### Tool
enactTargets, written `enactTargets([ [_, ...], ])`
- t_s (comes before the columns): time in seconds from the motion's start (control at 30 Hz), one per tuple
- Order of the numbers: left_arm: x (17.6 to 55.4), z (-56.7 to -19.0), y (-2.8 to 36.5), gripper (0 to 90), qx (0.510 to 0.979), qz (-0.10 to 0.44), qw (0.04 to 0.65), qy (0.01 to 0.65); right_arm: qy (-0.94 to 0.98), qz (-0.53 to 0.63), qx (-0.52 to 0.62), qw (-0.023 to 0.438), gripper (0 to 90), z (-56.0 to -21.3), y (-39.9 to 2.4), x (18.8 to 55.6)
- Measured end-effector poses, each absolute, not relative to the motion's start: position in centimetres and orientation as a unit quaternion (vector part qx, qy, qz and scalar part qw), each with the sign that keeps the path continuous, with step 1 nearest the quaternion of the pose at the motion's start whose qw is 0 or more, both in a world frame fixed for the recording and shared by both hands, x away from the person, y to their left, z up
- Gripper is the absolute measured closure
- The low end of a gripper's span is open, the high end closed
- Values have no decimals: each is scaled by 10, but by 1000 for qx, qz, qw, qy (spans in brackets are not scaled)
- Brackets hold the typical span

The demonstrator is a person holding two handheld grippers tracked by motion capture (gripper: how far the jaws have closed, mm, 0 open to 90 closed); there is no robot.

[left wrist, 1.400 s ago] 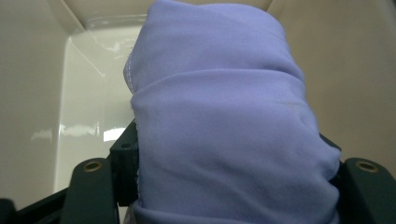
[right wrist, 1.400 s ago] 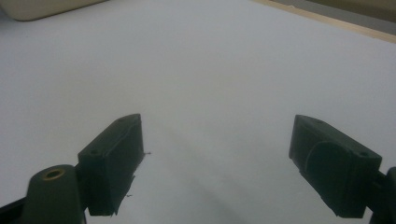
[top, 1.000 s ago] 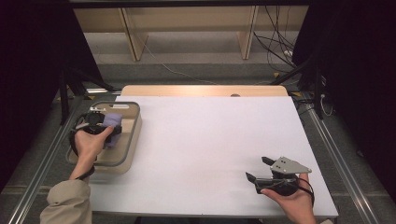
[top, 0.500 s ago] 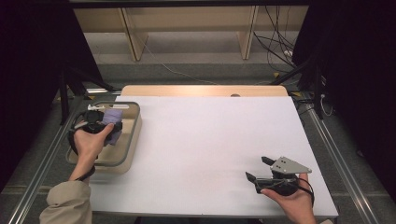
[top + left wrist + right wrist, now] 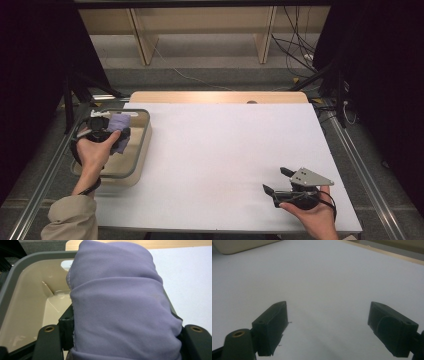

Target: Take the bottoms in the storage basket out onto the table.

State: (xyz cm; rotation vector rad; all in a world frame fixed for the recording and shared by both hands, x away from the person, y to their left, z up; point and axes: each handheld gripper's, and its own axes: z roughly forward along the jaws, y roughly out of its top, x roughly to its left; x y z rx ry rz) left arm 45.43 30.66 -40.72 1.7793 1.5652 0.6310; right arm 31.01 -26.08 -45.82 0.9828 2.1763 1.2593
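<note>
In the high view, the left gripper (image 5: 107, 129) sits at the middle left of the frame, held in the person's left hand (image 5: 95, 152) over a beige tub (image 5: 141, 150) with a grey rim that stands on the left edge of the white table (image 5: 220, 150). A lilac cloth (image 5: 120, 131) is bunched at the gripper's front end, above the tub's far half. A beige sleeve (image 5: 70, 220) comes in at the lower left corner. At the lower right of the frame, the right gripper (image 5: 277, 181) lies low over the table in the person's right hand (image 5: 312, 212), its grey three-cornered plate on top and its two black jaws spread apart, pointing toward the left of the frame with nothing between them.

In the left gripper view, the lilac cloth (image 5: 122, 305) takes up the centre from top to bottom, folded into thick soft rolls and clamped between the two black jaws, whose bases stand at the lower left and lower right corners. Behind it, at the left of the frame, the tub's (image 5: 30, 302) cream inside and grey rim show; the white table (image 5: 190, 285) lies at the right.

In the right gripper view, the two jaws rise from the lower left and lower right, wide apart and grasping nothing, above the bare white table (image 5: 324, 282). A corner of the tub (image 5: 242, 246) shows at the upper left.
</note>
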Motion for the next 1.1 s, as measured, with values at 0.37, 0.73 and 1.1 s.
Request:
enactTargets([
  [0.37,450,-398,305,333,681,247,350,594,786,457,354,219,166,-458,-261,311],
  [0.73,447,-394,303,333,681,248,356,590,787,456,353,219,164,-458,-260,310],
  [1.1,443,-386,298,333,685,256,363,578,787,458,352,218,163,-459,-259,311],
])
